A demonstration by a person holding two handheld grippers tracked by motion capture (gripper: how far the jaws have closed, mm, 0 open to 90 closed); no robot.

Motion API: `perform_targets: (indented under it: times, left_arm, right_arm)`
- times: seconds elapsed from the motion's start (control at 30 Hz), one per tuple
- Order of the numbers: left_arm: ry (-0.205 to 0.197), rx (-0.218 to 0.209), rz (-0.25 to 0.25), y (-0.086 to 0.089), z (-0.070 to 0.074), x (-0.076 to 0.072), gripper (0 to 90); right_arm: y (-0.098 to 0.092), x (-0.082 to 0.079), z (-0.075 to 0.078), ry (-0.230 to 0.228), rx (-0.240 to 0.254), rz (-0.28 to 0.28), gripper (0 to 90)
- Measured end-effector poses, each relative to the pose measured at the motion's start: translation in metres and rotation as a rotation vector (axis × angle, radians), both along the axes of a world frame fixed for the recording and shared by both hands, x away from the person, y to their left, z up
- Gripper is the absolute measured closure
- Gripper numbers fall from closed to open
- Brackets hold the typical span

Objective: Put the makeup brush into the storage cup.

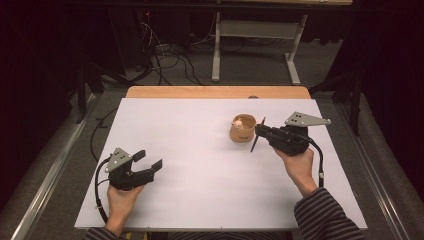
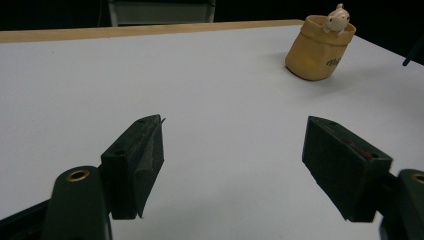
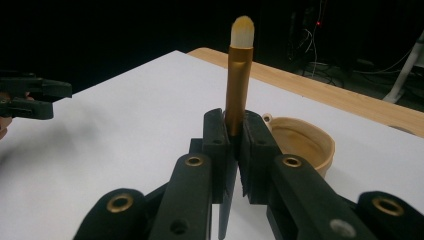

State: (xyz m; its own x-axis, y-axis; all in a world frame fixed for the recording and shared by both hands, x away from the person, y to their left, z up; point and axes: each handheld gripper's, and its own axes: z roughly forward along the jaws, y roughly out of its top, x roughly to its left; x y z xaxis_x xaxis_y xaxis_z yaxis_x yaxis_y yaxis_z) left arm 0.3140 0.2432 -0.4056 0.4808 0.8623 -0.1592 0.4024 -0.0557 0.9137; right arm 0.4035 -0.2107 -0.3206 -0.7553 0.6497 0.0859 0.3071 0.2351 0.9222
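On the white table (image 1: 200,190), the yellow cup (image 1: 243,131) stands just left of the right gripper (image 1: 260,133), whose jaws are clenched on a gold brush (image 3: 238,75). The left gripper (image 1: 148,161) rests released, well apart from it.

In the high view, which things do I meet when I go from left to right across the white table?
Left tongs, open → yellow cup with a small figure on its rim → right tongs, shut on a brush → grey plate.

My white table top (image 1: 200,165) is evenly lit from above while the room behind stays black. Shadows are soft, and my near jaws look slightly blurred.
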Motion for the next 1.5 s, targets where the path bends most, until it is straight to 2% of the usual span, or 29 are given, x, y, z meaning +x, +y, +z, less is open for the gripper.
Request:
perform_targets:
  times: [0.27, 0.77, 1.07, 1.5]
  left_arm:
    - [0.006, 0.002, -0.005, 0.0, -0.001, 0.001, 25.1]
    - [0.007, 0.001, -0.021, -0.001, -0.001, 0.001, 24.6]
    - [0.007, 0.002, -0.023, -0.002, -0.001, 0.001, 24.5]
    - [0.008, 0.004, -0.024, -0.001, -0.001, 0.001, 24.5]
  right_arm:
    - [0.002, 0.005, 0.006, 0.001, -0.003, -0.003, 85.5]
    - [0.005, 0.019, 0.021, -0.024, -0.022, -0.032, 85.5]
    - [0.003, 0.028, 0.024, -0.015, -0.03, -0.06, 85.5]
    - [0.01, 0.038, 0.037, -0.043, -0.057, -0.076, 85.5]
